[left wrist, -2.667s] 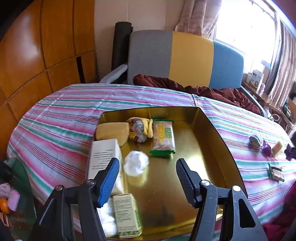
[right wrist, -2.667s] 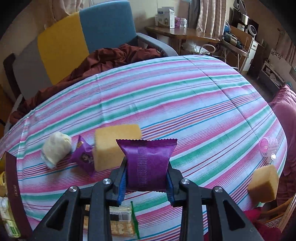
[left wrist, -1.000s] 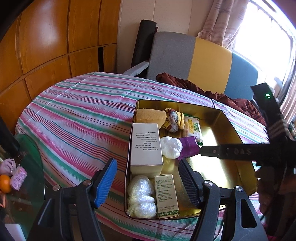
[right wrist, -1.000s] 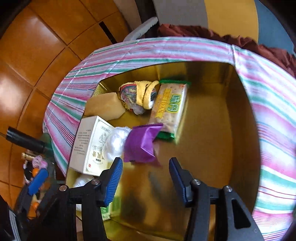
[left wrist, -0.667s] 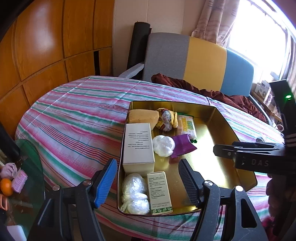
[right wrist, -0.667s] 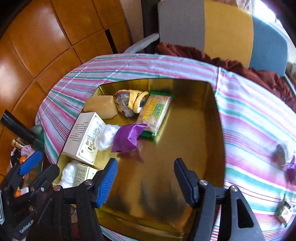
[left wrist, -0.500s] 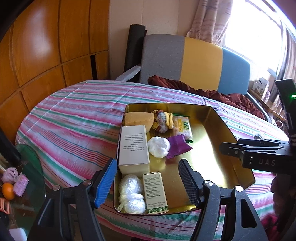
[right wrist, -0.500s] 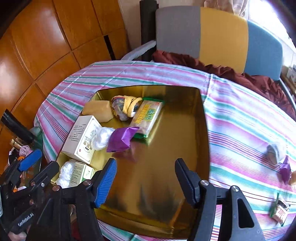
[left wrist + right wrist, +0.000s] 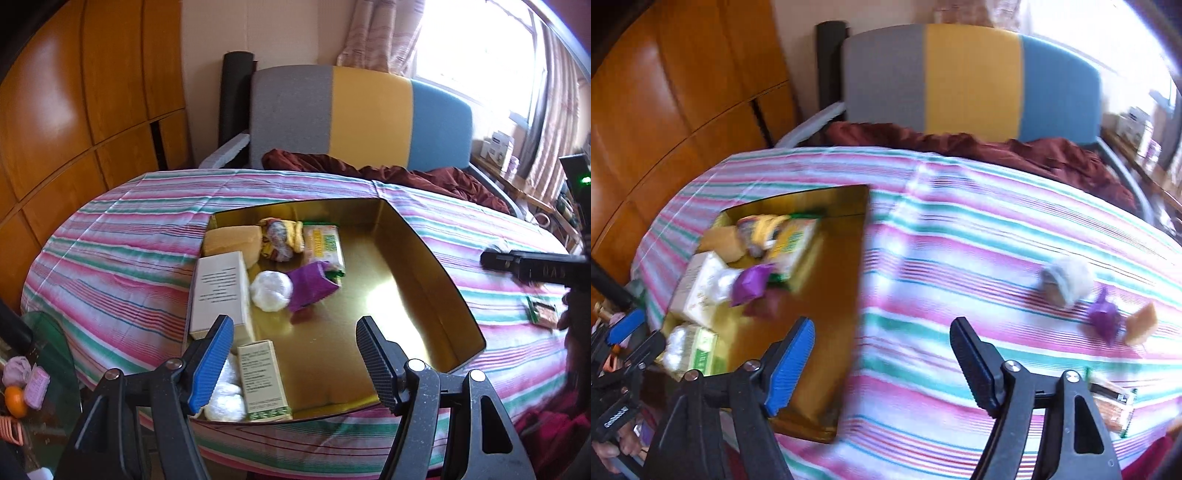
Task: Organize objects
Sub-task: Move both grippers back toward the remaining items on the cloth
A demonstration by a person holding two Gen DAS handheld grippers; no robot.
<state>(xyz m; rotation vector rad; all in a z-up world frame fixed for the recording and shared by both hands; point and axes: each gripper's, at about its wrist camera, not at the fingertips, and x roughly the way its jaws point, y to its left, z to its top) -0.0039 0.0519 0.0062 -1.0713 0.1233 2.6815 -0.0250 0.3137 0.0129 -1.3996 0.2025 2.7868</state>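
Note:
A gold tray (image 9: 424, 254) sits on the striped tablecloth. In it lie a purple packet (image 9: 310, 286), a white ball (image 9: 270, 290), a white box (image 9: 219, 291), a green biscuit pack (image 9: 324, 245), a yellow sponge (image 9: 231, 240) and a green box (image 9: 262, 374). My left gripper (image 9: 295, 363) is open and empty above the tray's near edge. My right gripper (image 9: 882, 363) is open and empty over the cloth right of the tray (image 9: 862, 236). On the cloth lie a white wrapped ball (image 9: 1065, 280), a small purple packet (image 9: 1104, 319), a sponge piece (image 9: 1143, 323) and a biscuit pack (image 9: 1112, 404).
A grey, yellow and blue armchair (image 9: 365, 122) with a maroon cloth (image 9: 406, 173) stands behind the table. Wooden wall panels (image 9: 74, 110) are at the left. A glass side table (image 9: 40, 369) with small items is at the lower left.
My right gripper let go of the purple packet in the tray, then drew back and swung right over the cloth. The left gripper stayed open near the tray.

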